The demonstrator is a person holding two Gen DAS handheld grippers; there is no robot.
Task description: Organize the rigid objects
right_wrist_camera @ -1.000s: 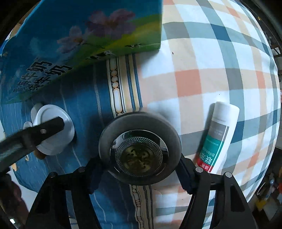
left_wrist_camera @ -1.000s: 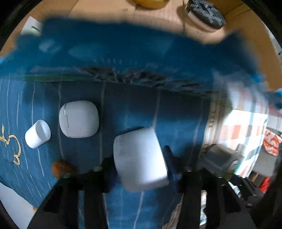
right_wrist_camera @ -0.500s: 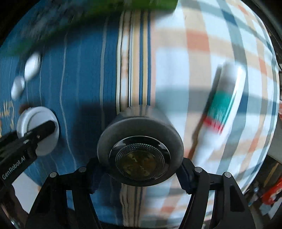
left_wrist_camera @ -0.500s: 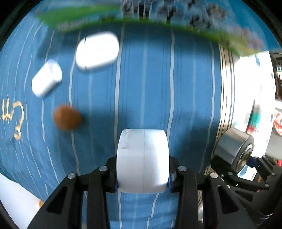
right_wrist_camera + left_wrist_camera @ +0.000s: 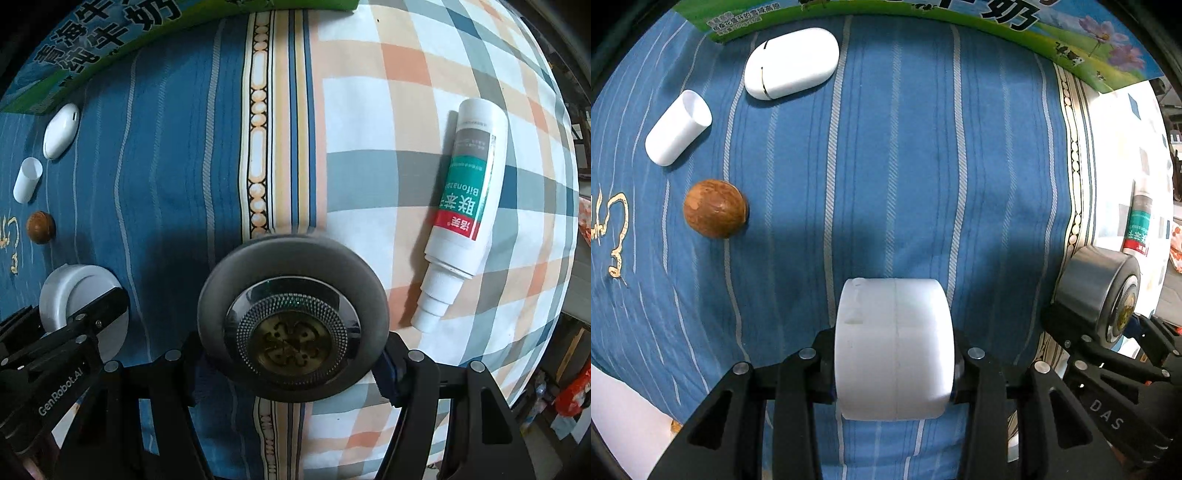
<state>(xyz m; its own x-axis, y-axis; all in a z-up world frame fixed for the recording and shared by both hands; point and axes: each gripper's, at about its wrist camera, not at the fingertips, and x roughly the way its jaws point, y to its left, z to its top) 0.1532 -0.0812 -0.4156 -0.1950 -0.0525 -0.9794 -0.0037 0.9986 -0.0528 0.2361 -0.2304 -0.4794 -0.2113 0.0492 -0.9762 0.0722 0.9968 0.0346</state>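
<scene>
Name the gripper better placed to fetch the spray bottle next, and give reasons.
Right, probably. The spray bottle lies on the plaid cloth just beside the right gripper; the left gripper is farther off. Both hold items, so the metal disc goes down first.

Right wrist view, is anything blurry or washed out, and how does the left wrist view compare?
Right wrist view: mostly sharp, only the top rim of the gray round object smears; fisheye bends the cloth stripes. Left wrist view: sharp on the white jar, but the checked cloth at right is blown out white, and a shadow falls ahead of the jar.
</scene>
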